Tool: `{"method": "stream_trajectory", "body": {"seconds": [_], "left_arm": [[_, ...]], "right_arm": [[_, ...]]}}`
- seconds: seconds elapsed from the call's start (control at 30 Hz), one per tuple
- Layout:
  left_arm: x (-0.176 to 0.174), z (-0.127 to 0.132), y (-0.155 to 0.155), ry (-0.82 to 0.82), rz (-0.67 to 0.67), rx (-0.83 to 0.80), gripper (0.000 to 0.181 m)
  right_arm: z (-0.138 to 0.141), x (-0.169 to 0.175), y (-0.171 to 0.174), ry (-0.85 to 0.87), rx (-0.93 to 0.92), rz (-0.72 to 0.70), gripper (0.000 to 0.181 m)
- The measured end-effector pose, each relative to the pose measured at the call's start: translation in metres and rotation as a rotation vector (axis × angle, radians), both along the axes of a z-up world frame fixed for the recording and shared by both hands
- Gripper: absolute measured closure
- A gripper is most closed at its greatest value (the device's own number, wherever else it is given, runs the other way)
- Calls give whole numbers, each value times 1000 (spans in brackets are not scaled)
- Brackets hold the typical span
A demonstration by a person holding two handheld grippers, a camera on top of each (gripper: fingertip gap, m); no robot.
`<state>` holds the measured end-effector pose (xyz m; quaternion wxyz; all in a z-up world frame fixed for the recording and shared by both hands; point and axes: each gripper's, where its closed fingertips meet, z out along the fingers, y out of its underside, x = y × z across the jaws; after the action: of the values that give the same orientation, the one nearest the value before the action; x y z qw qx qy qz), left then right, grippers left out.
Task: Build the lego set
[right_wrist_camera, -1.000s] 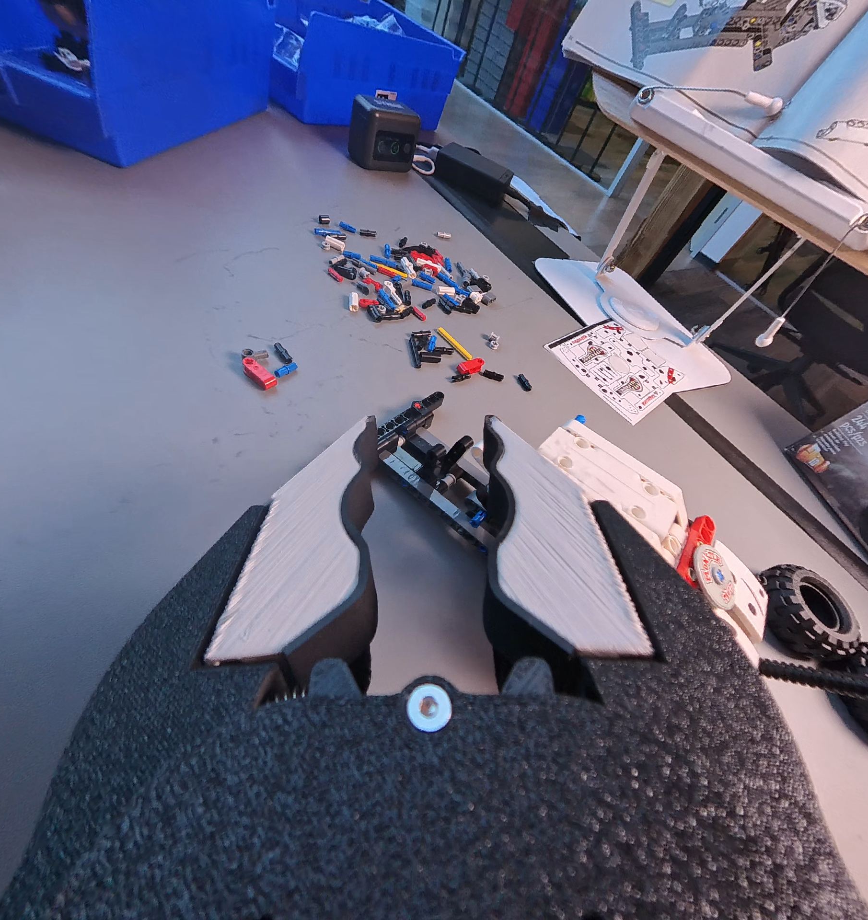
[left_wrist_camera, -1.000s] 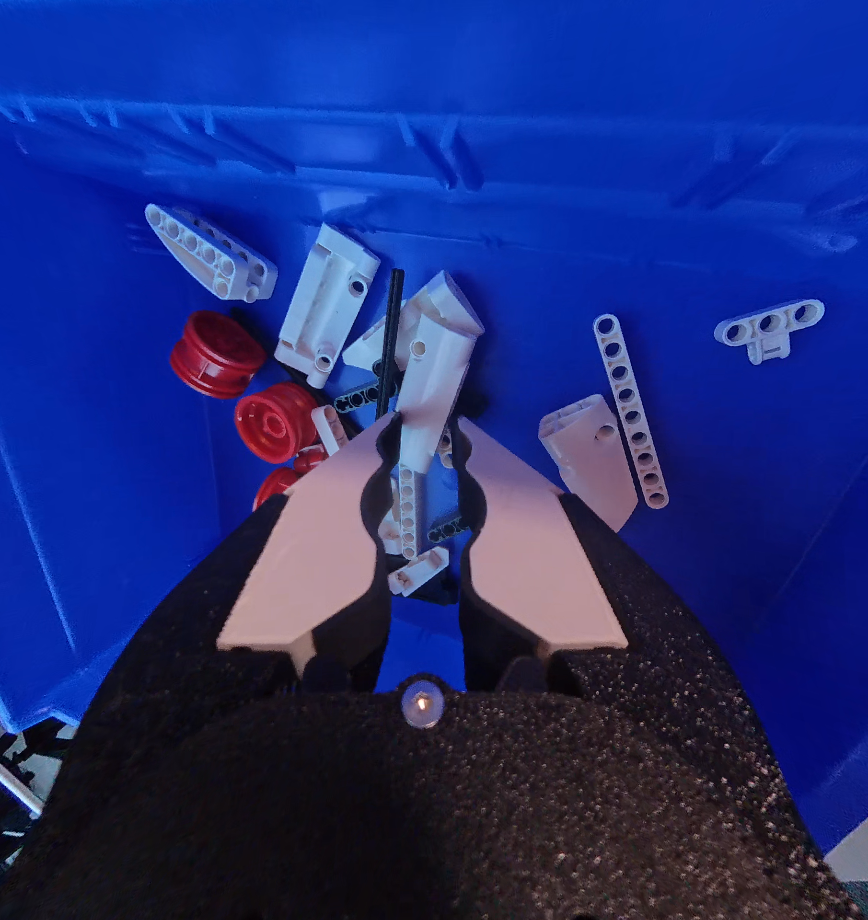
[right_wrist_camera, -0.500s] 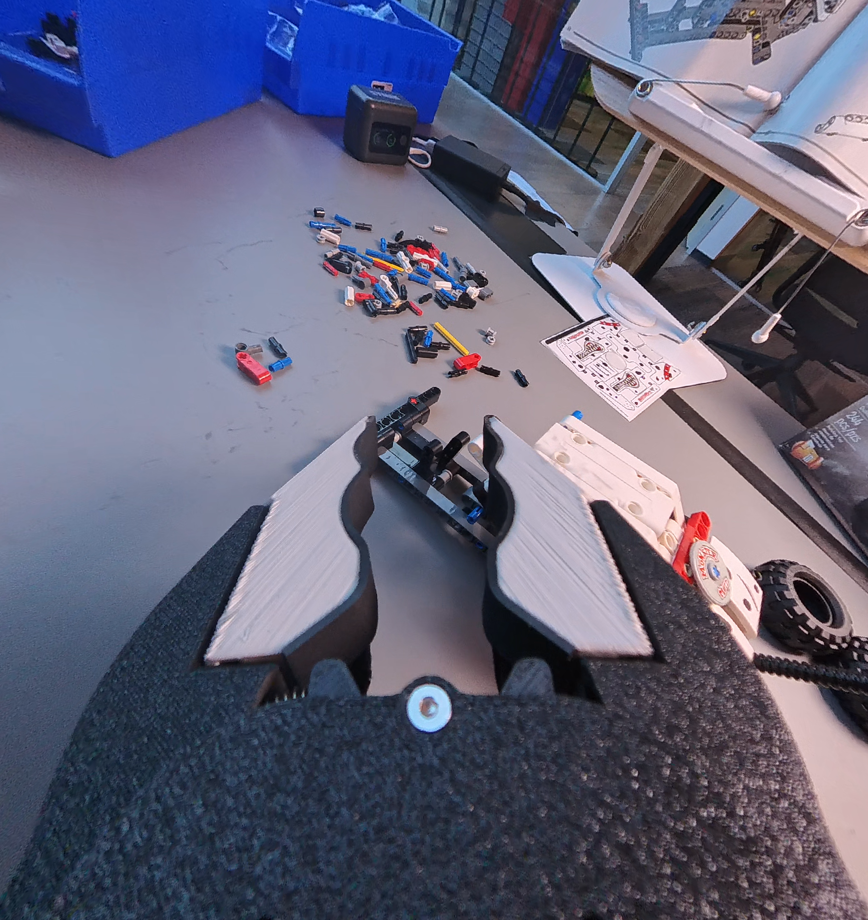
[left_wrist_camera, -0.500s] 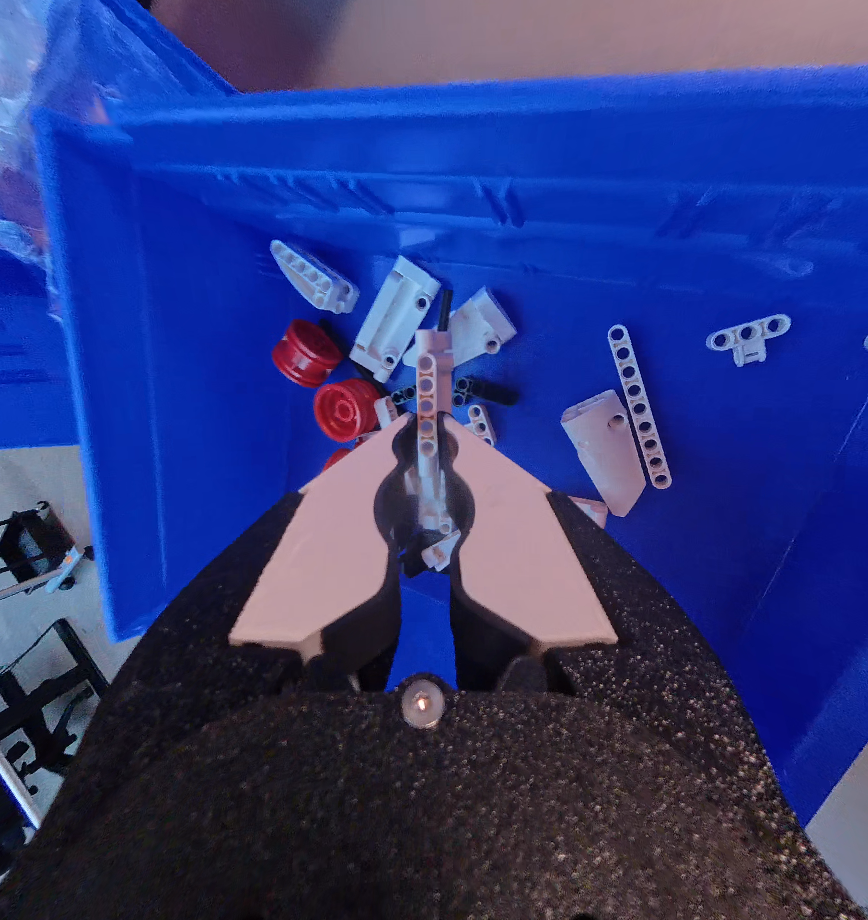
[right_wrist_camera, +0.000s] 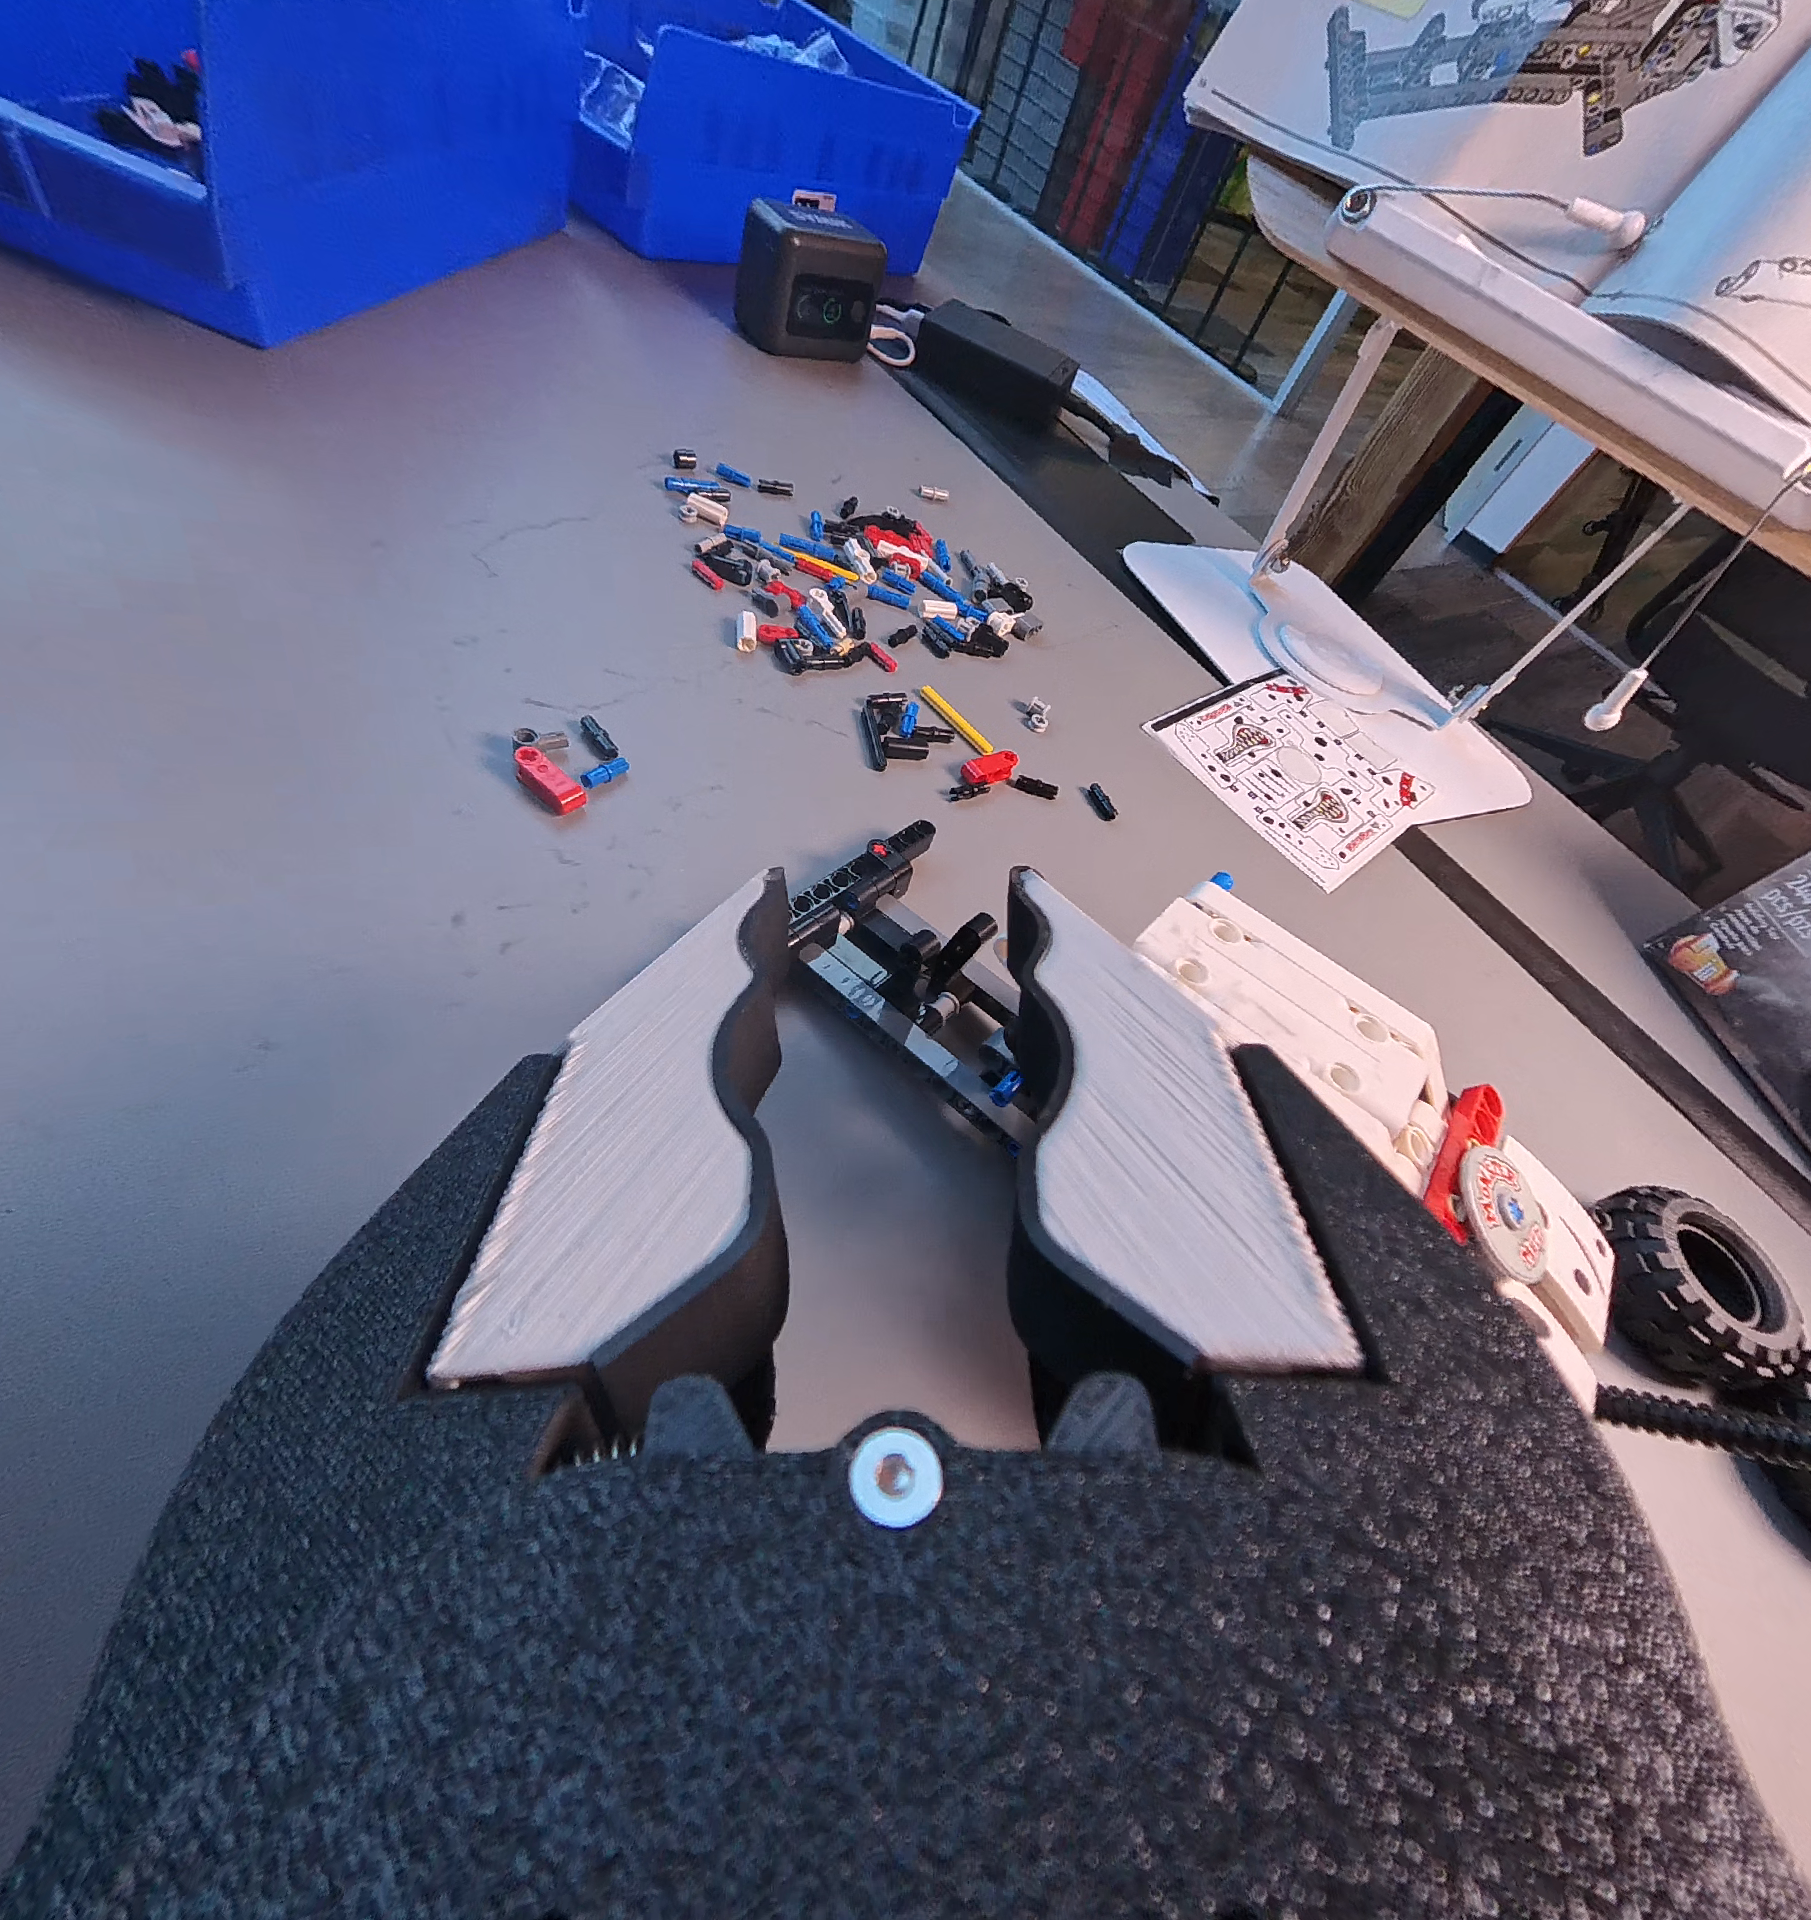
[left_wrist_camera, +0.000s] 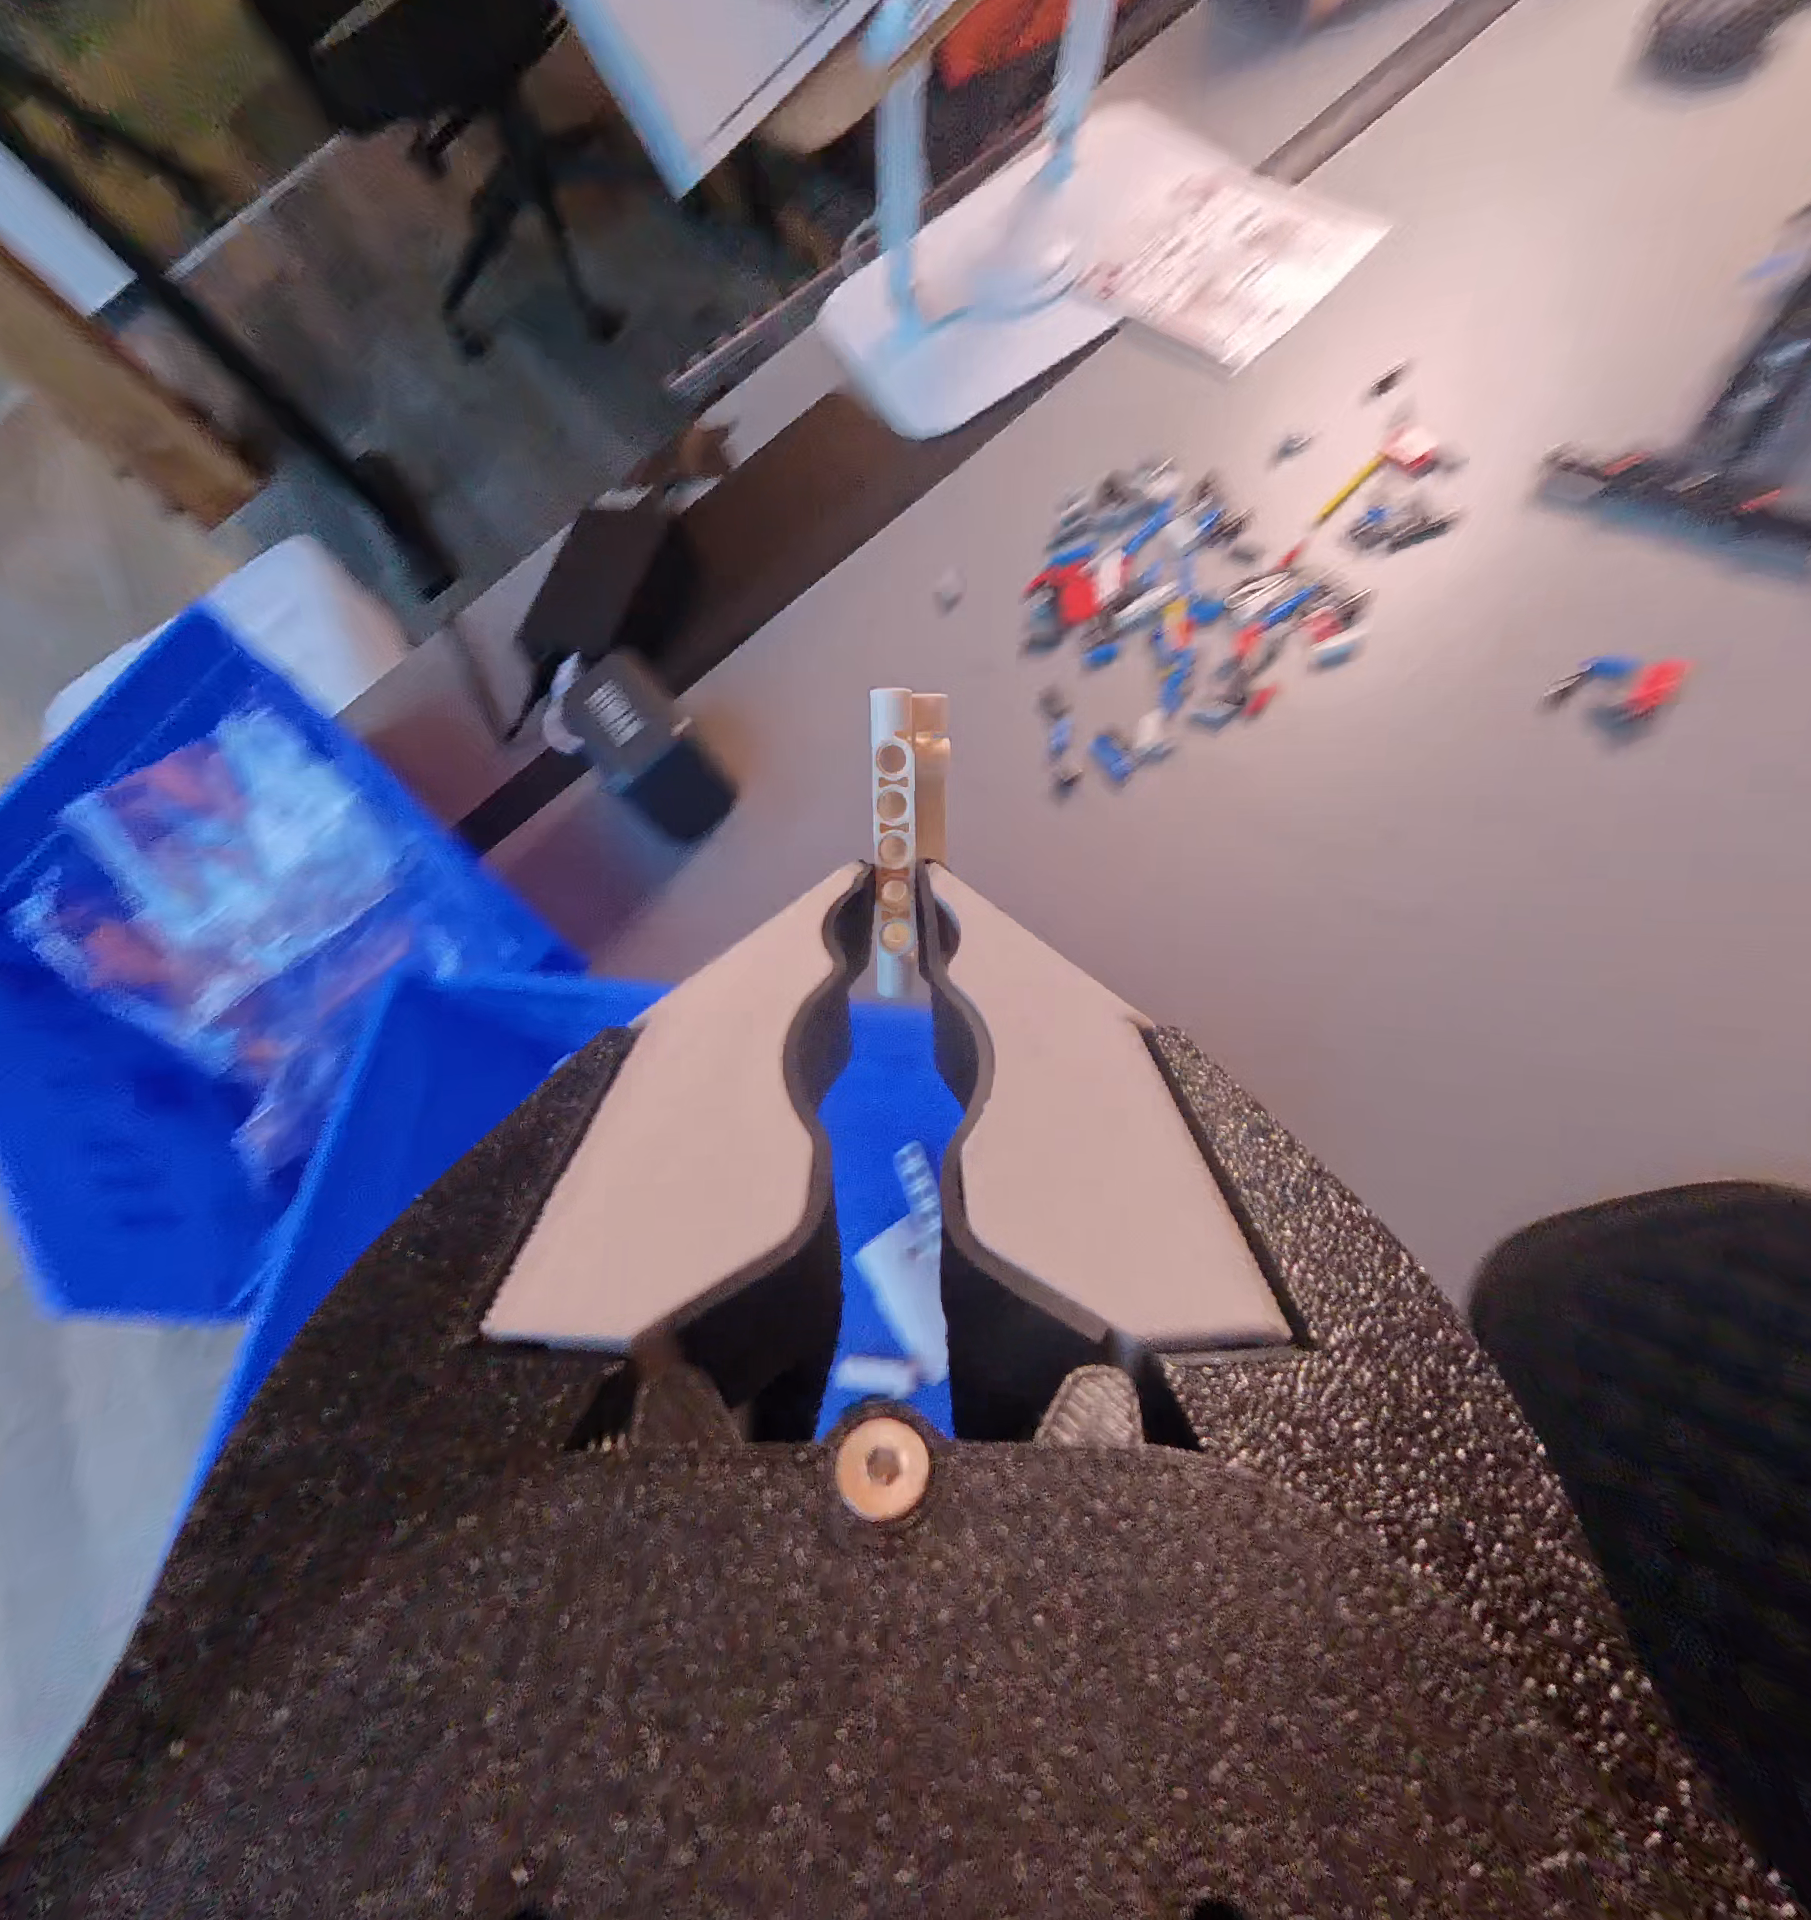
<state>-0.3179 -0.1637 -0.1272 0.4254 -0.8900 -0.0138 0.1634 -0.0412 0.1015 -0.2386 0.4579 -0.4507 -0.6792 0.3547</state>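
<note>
My left gripper (left_wrist_camera: pixel 896 883) is shut on a white holed beam piece (left_wrist_camera: pixel 893 821) that sticks out past the fingertips, held in the air above the blue bin (left_wrist_camera: pixel 433 1060) and the grey table. My right gripper (right_wrist_camera: pixel 890 894) is open and empty, hovering just above a black partly built frame (right_wrist_camera: pixel 901 966) on the table. A white body assembly (right_wrist_camera: pixel 1296 1018) with a red part lies just right of the right finger. A heap of small loose pins and connectors (right_wrist_camera: pixel 859 582) lies farther ahead; it also shows, blurred, in the left wrist view (left_wrist_camera: pixel 1192 613).
Blue bins (right_wrist_camera: pixel 361 156) stand at the table's far left. A black cube camera (right_wrist_camera: pixel 809 281) and a power brick sit behind the heap. A white stand with an instruction book (right_wrist_camera: pixel 1566 239), a sticker sheet (right_wrist_camera: pixel 1296 779) and black tyres (right_wrist_camera: pixel 1701 1288) are to the right. My hands' fingertips stand some 40 cm from each other.
My left gripper closed on the white beam inside the blue bin, lifted it out and swung toward the table. My right gripper stayed open over the black frame, barely moving.
</note>
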Motion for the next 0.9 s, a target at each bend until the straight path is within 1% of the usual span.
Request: {"method": "stream_trajectory", "body": {"seconds": [0.07,0.1,0.2,0.27,0.33,0.4,0.47,0.5,0.63,0.77,0.83,0.9], "left_arm": [[48,7,32,-125,-146,89,173],[73,6,47,-207,-221,126,174],[141,-10,93,-507,-416,231,174],[177,-25,120,-745,-509,282,174],[204,-36,145,-984,-562,343,174],[224,-39,164,-1208,-604,399,174],[239,-44,178,-1377,-620,410,174],[247,-49,183,-1434,-625,395,174],[272,-63,192,-1514,-636,342,174],[281,-69,194,-1513,-634,338,173],[278,-72,195,-1454,-617,354,174],[275,-83,197,-1325,-590,338,174]], "right_arm": [[-1,0,-2,-2,-5,10,140],[-1,0,-3,-2,-8,16,139],[-1,0,-9,-2,-32,43,139],[1,0,-14,4,-58,61,138],[5,0,-18,26,-70,80,138],[12,1,-25,54,-94,107,138],[19,2,-32,83,-128,136,138],[23,3,-36,97,-163,154,138],[38,6,-52,116,-429,253,140],[40,7,-59,94,-545,280,144],[38,6,-59,72,-594,271,148],[43,9,-68,64,-700,328,148]]}}
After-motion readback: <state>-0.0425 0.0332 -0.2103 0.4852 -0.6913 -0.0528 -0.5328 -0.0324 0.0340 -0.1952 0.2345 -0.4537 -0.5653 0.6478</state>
